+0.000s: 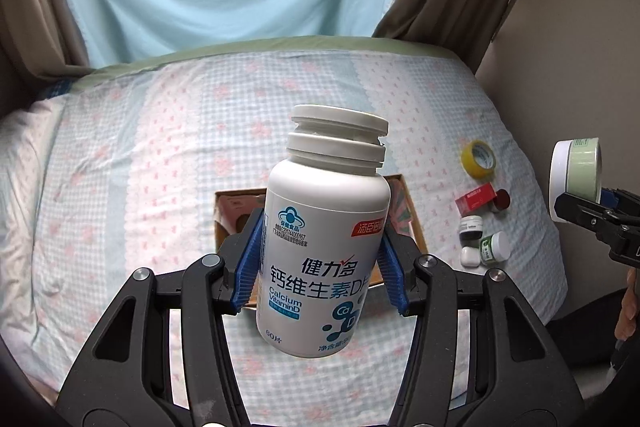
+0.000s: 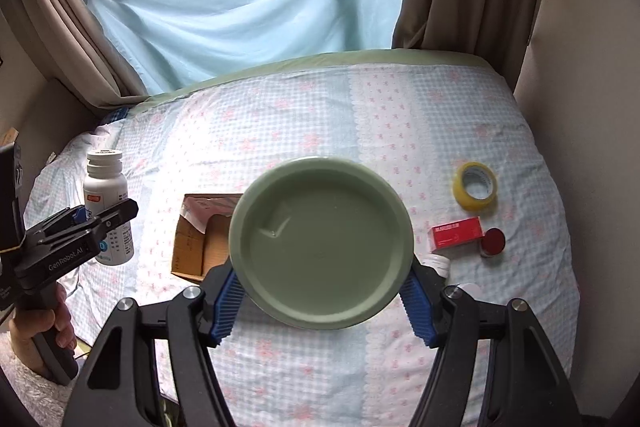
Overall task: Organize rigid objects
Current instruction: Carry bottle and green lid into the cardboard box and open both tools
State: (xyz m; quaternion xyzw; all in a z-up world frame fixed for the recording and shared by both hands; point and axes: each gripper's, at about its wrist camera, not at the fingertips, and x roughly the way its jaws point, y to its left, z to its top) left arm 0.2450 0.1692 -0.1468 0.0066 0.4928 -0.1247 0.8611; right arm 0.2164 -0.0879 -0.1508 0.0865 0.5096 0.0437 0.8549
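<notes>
1. Bottle (image 1: 326, 227), white with a ridged cap and blue print, sits upright between the blue pads of the left gripper (image 1: 320, 263); the jaws are closed partway onto its sides and carry it in the air above the box (image 2: 200, 239).
2. Box, open cardboard, lies on the bed (image 2: 320, 99), whose cover is checked in blue and pink.
3. Jar (image 2: 322, 243), its round green lid facing the right wrist camera, is clamped between the pads of the right gripper (image 2: 322, 291); these jaws stand a little wider and hold it just right of the box, off the bed.
4. Right of the box, well apart, lie a yellow tape roll (image 2: 475, 185), a red carton (image 2: 456, 234) and a red-capped pot (image 2: 493, 241) touching the carton.
5. Nearer than the carton, three small containers (image 1: 482, 241) huddle together.
</notes>
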